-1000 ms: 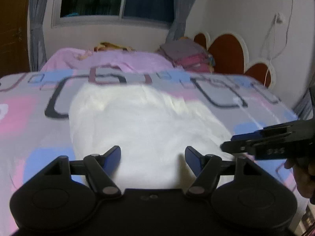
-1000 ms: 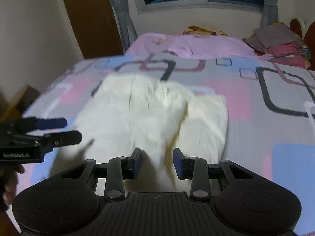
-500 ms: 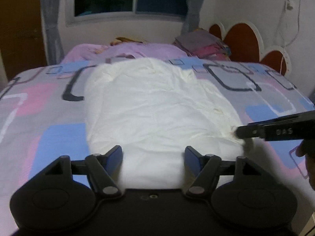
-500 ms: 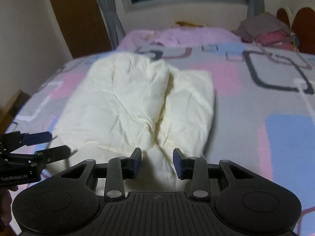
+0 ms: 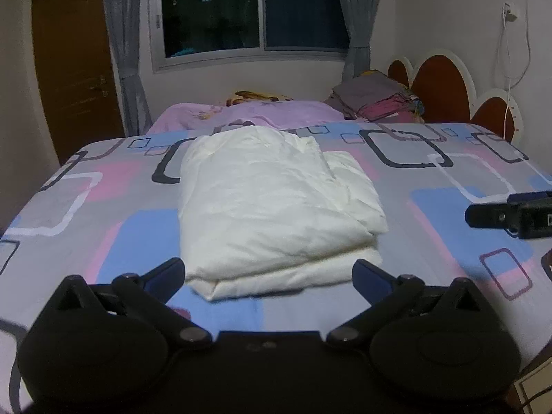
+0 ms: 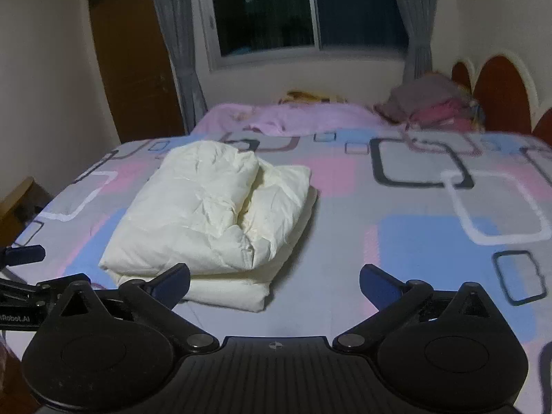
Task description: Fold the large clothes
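Observation:
A cream white garment (image 5: 272, 207) lies folded in a thick stack on the bed; the right wrist view has it left of centre (image 6: 214, 214). My left gripper (image 5: 269, 272) hovers just short of the stack's near edge, its jaws opening wide and no cloth gripped. My right gripper (image 6: 276, 276) stands off the stack's near right corner, jaws likewise opening and holding nothing. Each gripper shows at the edge of the other's view: the right gripper (image 5: 510, 214) at the right edge, the left gripper (image 6: 20, 276) at the left edge.
The bed sheet (image 5: 103, 241) is grey with pink and blue squares. At its far side lie a pink blanket (image 5: 248, 114) and a pile of clothes (image 5: 376, 100) by the red headboard (image 5: 441, 89). A window and a brown door (image 5: 72, 69) stand behind.
Both grippers have let go of the garment, drawn back toward the near edge of the bed and opened wide. The garment now lies as a compact folded stack.

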The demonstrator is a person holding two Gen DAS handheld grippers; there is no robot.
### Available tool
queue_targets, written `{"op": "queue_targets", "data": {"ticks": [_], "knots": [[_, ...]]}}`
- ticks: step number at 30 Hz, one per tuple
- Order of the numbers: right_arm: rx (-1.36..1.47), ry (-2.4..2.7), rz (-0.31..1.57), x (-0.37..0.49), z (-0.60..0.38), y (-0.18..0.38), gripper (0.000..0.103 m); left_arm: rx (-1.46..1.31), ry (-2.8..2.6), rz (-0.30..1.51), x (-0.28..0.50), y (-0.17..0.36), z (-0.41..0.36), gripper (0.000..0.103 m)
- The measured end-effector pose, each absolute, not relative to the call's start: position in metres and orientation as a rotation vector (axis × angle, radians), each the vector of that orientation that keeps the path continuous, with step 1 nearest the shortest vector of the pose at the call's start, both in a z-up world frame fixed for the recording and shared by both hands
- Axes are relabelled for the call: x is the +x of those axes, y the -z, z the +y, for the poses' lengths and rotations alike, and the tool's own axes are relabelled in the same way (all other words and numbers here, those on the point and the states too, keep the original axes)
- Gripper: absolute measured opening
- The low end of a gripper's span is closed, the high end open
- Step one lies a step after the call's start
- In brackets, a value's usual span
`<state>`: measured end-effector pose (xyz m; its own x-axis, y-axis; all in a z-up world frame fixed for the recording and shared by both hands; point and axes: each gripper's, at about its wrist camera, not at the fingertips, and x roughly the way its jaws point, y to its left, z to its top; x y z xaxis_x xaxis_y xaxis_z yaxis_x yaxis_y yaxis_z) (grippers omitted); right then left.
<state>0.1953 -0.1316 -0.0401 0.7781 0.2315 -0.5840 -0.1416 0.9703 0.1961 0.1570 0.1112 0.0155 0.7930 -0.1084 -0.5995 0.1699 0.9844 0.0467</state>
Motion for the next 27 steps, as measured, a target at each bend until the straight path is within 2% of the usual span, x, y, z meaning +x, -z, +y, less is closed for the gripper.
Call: {"op": "queue_targets", "data": {"ticks": [11,27], "knots": [[0.121,-0.21,0.627,0.123,-0.121,0.026,0.103,0.075,0.123,0.598,0.09,-0.028,0.109,0.103],[0.139,-0.207,0.597,0.102,-0.123,0.014,0.103,0.078,0.137,0.539,0.065,-0.041,0.104,0.103]]}}
